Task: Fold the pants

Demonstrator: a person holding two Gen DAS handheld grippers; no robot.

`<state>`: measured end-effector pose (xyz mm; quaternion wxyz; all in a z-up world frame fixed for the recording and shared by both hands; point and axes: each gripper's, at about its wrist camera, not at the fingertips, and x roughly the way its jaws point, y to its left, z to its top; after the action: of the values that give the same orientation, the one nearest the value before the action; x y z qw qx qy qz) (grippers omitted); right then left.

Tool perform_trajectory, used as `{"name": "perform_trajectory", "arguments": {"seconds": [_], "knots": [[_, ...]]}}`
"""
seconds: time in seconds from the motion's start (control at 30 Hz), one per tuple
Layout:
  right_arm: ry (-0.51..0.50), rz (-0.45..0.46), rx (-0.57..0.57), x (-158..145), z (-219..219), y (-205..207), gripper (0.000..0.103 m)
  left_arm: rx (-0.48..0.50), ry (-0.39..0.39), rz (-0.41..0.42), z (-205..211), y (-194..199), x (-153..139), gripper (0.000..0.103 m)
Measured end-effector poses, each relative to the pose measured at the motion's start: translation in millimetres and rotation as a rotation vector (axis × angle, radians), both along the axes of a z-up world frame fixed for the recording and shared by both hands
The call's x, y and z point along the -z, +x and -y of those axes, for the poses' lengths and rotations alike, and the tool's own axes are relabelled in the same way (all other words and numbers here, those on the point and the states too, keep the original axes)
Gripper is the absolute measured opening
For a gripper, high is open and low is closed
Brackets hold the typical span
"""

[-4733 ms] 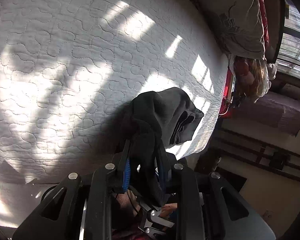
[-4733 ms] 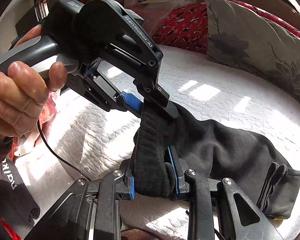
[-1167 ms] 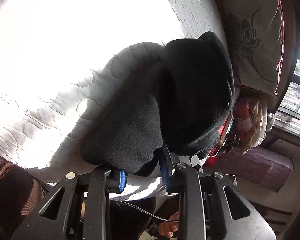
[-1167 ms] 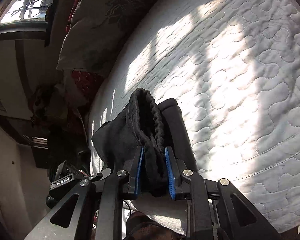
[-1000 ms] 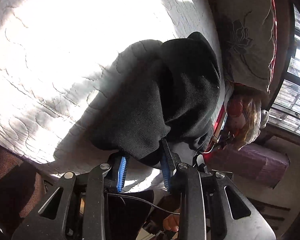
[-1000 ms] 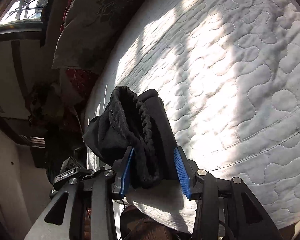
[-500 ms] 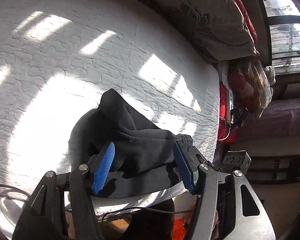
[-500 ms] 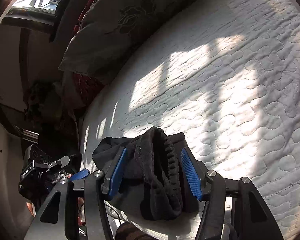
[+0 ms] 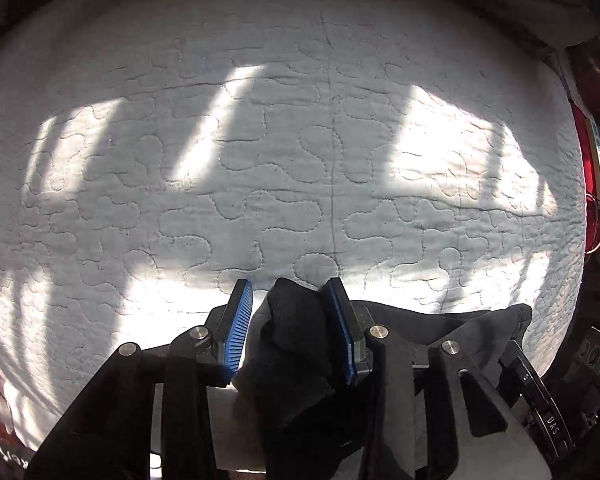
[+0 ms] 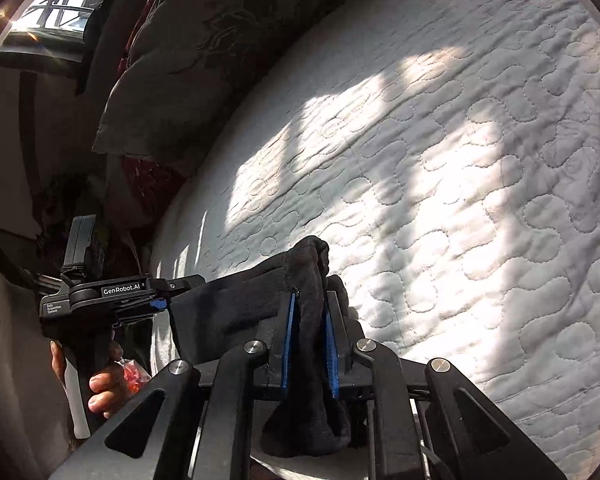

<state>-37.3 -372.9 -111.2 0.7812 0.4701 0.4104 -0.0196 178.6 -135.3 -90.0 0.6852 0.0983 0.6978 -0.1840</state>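
The black pants (image 9: 300, 340) lie bunched at the near edge of the white quilted bed (image 9: 300, 160). In the left wrist view my left gripper (image 9: 290, 298) has its blue pads around a fold of the pants, with a gap on the left side, so it is still partly open. In the right wrist view my right gripper (image 10: 308, 312) is shut on the black pants (image 10: 240, 304) at a thick hem. The left gripper (image 10: 160, 304) shows there at the left, at the other end of the cloth.
A grey flowered pillow (image 10: 188, 60) lies along the bed's far side, with red cloth (image 10: 148, 184) under it. A window (image 10: 48, 12) is beyond. A red edge and cables (image 9: 594, 184) are at the bed's right side.
Both grippers opened and let the pants down on the bed about a second ago. Now the right one has shut on the hem again and the left one has narrowed around a fold.
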Motion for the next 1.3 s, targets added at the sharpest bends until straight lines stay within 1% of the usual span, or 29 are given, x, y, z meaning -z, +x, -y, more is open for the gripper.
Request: {"name": "perform_trajectory", "arguments": {"seconds": [0.03, 0.07, 0.1, 0.17, 0.23, 0.27, 0.33, 0.4, 0.43, 0.47, 0.5, 0.53, 0.6, 0.63, 0.7, 0.73, 0.77, 0.8, 0.87, 0.93, 1.0, 1.03, 1.07, 1.13, 1.2, 1.23, 1.27, 1.3], "knots": [[0.002, -0.001, -0.012, 3, 0, 0, 0.019, -0.017, -0.038, -0.012, -7, 2, -4, 0.036], [-0.009, 0.001, -0.015, 1, -1, -1, 0.027, -0.036, -0.079, -0.027, -15, 3, -9, 0.036], [-0.013, 0.004, -0.012, -2, 0, -3, 0.031, -0.062, -0.123, -0.043, -25, 4, -15, 0.036], [0.032, 0.032, -0.019, -8, 5, -8, 0.035, -0.091, -0.205, -0.056, -46, -1, -30, 0.036], [0.039, 0.054, -0.018, -15, 7, -16, 0.040, -0.088, -0.264, -0.049, -64, -16, -45, 0.037], [0.031, 0.059, -0.014, -17, 7, -21, 0.045, -0.092, -0.283, -0.044, -70, -25, -49, 0.042], [0.034, 0.065, -0.006, -18, 7, -30, 0.048, -0.082, -0.338, -0.070, -72, -46, -54, 0.048], [0.051, 0.066, 0.001, -16, 4, -36, 0.049, -0.073, -0.372, -0.096, -66, -62, -55, 0.048], [0.056, 0.067, 0.001, -15, 1, -37, 0.049, -0.073, -0.386, -0.089, -63, -68, -56, 0.048], [0.049, 0.070, 0.003, -15, -2, -39, 0.049, -0.055, -0.381, -0.066, -57, -73, -58, 0.048], [0.038, 0.076, 0.005, -16, -5, -40, 0.049, -0.030, -0.345, -0.040, -49, -74, -56, 0.048], [0.028, 0.080, -0.006, -18, -9, -41, 0.049, -0.010, -0.292, -0.021, -30, -72, -51, 0.048], [-0.011, 0.067, -0.023, -20, -18, -41, 0.049, -0.008, -0.225, -0.016, -12, -62, -36, 0.048], [-0.025, 0.067, -0.030, -21, -21, -42, 0.048, -0.023, -0.191, -0.022, -6, -55, -28, 0.048], [-0.030, 0.057, -0.044, -18, -25, -43, 0.041, -0.041, -0.148, -0.061, 4, -42, -14, 0.048], [-0.035, 0.048, -0.049, -17, -26, -44, 0.030, -0.051, -0.132, -0.081, 7, -37, -10, 0.048], [-0.034, 0.047, -0.051, -16, -27, -44, 0.027, -0.059, -0.120, -0.095, 9, -35, -8, 0.048], [-0.011, 0.057, -0.043, -14, -26, -46, 0.026, -0.047, -0.110, -0.100, 10, -34, -8, 0.048], [0.062, 0.072, -0.017, -9, -23, -49, 0.025, -0.019, -0.107, -0.100, 8, -37, -10, 0.048], [0.095, 0.055, -0.007, 1, -20, -51, 0.025, -0.016, -0.146, -0.115, -1, -39, -13, 0.048], [0.089, 0.014, -0.002, 13, -19, -52, 0.025, -0.033, -0.211, -0.130, -15, -41, -19, 0.048], [0.096, 0.012, -0.004, 15, -19, -53, 0.025, -0.052, -0.247, -0.140, -25, -42, -24, 0.048], [0.094, 0.013, -0.002, 14, -19, -54, 0.031, -0.068, -0.273, -0.149, -35, -45, -27, 0.048], [0.085, 0.011, -0.015, 9, -20, -54, 0.037, -0.098, -0.324, -0.148, -57, -56, -35, 0.048], [0.072, 0.015, -0.016, 2, -17, -49, 0.037, -0.118, -0.380, -0.156, -77, -73, -42, 0.048], [0.067, 0.023, -0.020, -1, -17, -48, 0.038, -0.127, -0.423, -0.163, -86, -85, -44, 0.049], [0.062, 0.026, -0.018, -4, -16, -48, 0.040, -0.147, -0.468, -0.171, -96, -98, -45, 0.057], [0.058, 0.027, -0.012, -6, -16, -48, 0.042, -0.173, -0.504, -0.175, -104, -111, -45, 0.061]]}}
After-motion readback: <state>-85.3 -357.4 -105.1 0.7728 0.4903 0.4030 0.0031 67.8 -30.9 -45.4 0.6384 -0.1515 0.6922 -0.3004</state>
